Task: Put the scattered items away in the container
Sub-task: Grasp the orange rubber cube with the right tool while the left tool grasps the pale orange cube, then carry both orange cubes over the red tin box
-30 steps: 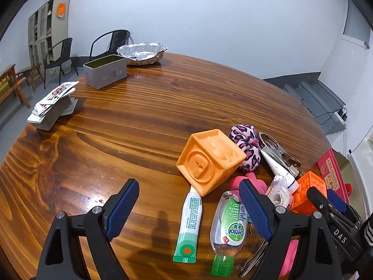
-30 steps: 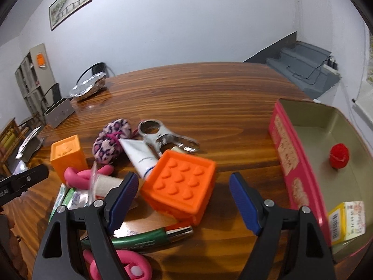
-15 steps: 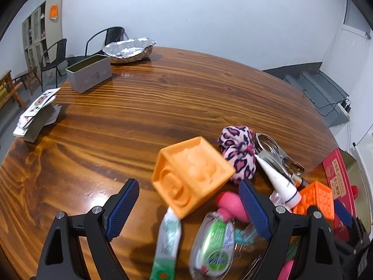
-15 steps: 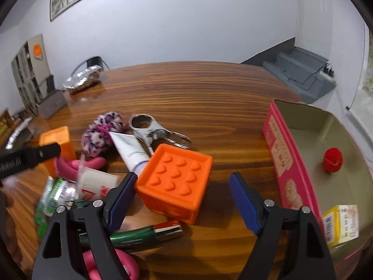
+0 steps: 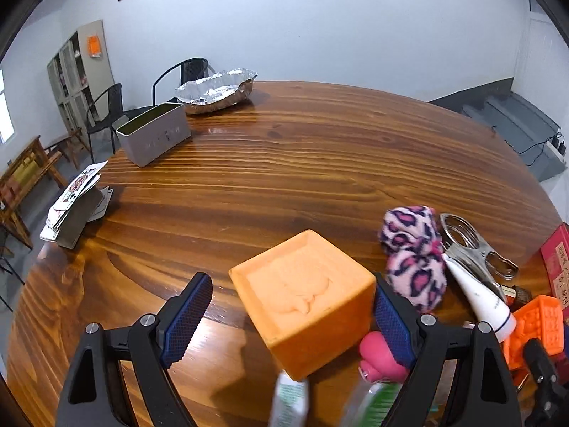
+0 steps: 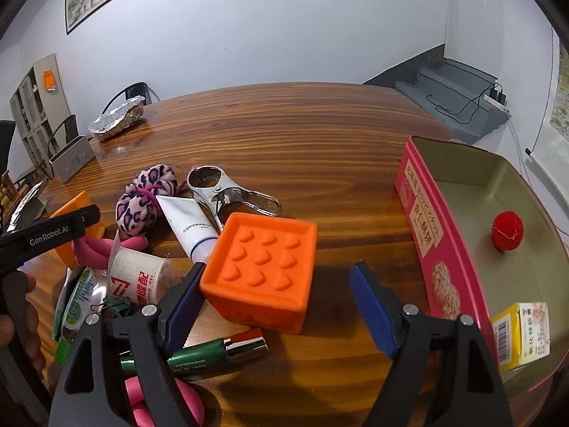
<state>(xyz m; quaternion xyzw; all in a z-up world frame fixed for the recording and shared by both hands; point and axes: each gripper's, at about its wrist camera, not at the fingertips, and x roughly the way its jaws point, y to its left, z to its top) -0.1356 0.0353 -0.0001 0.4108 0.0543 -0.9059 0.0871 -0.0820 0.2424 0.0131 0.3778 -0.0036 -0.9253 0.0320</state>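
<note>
The left claw [image 5: 290,315] was wide open, holding nothing; the cube [image 5: 304,306] sat between its pads, nearer the right one.

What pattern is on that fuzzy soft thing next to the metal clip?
Pink and black leopard spots on pale pink plush, clearest in the left wrist view.

Both grippers have black frames, silver screws, and blue ridged pads on their fingers [image 5: 188,320]; one reads "GenRobot.AI".

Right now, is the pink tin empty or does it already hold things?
Not empty. The pink tin is open-topped and holds a red ball and a yellow carton.
</note>
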